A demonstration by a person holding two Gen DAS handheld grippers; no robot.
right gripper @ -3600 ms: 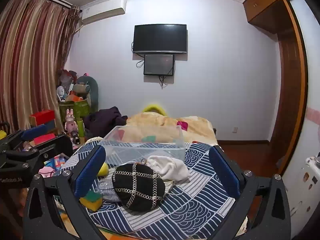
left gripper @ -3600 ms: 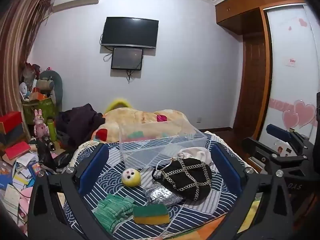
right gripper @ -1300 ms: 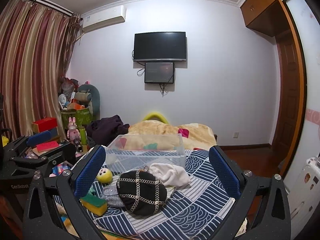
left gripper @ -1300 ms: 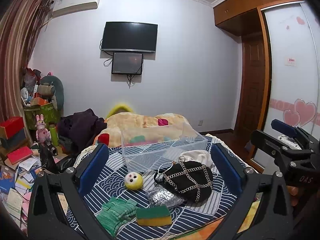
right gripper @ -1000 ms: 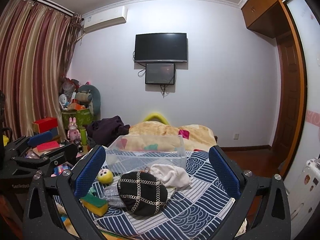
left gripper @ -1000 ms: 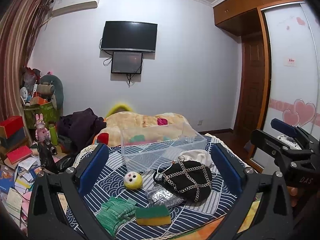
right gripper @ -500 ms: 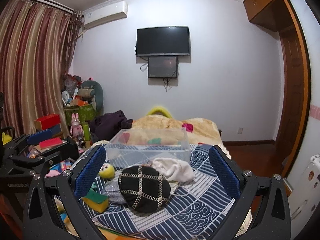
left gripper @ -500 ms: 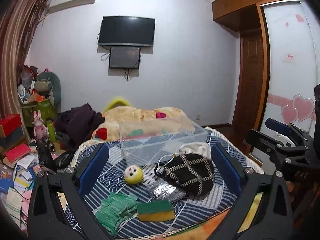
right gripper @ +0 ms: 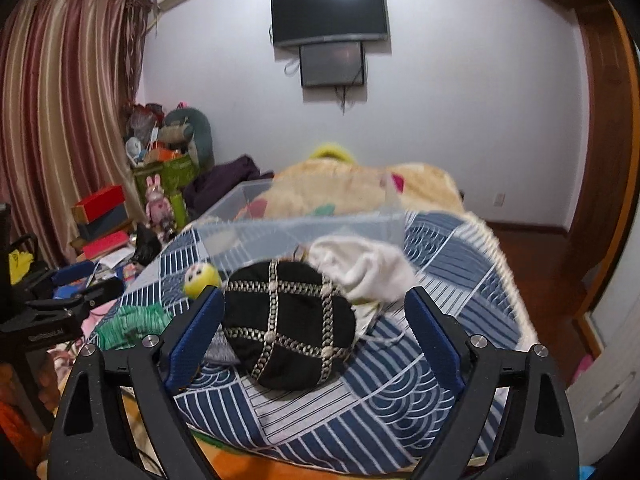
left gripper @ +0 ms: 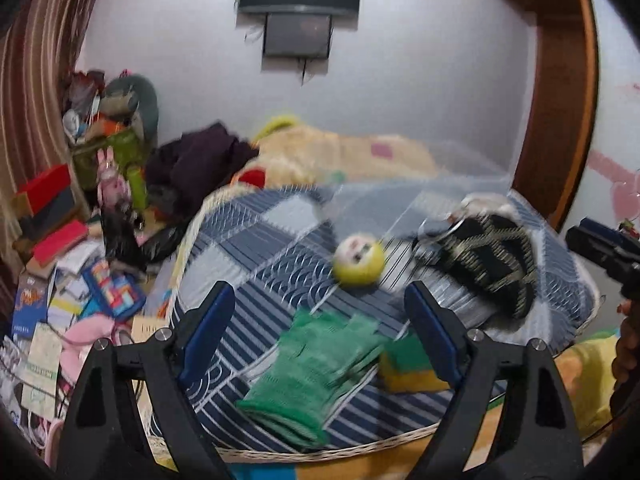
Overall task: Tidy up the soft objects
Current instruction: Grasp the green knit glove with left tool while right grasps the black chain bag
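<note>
Soft things lie on a blue patterned bed cover: green gloves, a green-and-yellow sponge, a yellow ball toy, a black chain-trimmed bag and a white cloth. Behind them stands a clear plastic box. My left gripper hovers over the gloves, which show between its fingers untouched, and its jaws are closing. My right gripper frames the black bag without pressing it, and its jaws are closing too.
Books, boxes and toys litter the floor left of the bed. A beige blanket and dark clothes lie at the bed's far end. A wooden door stands at the right. A silver pouch lies beside the bag.
Both grippers have dropped and tipped down towards the bed, so the soft things look nearer. The fingers of both stand closer together than before.
</note>
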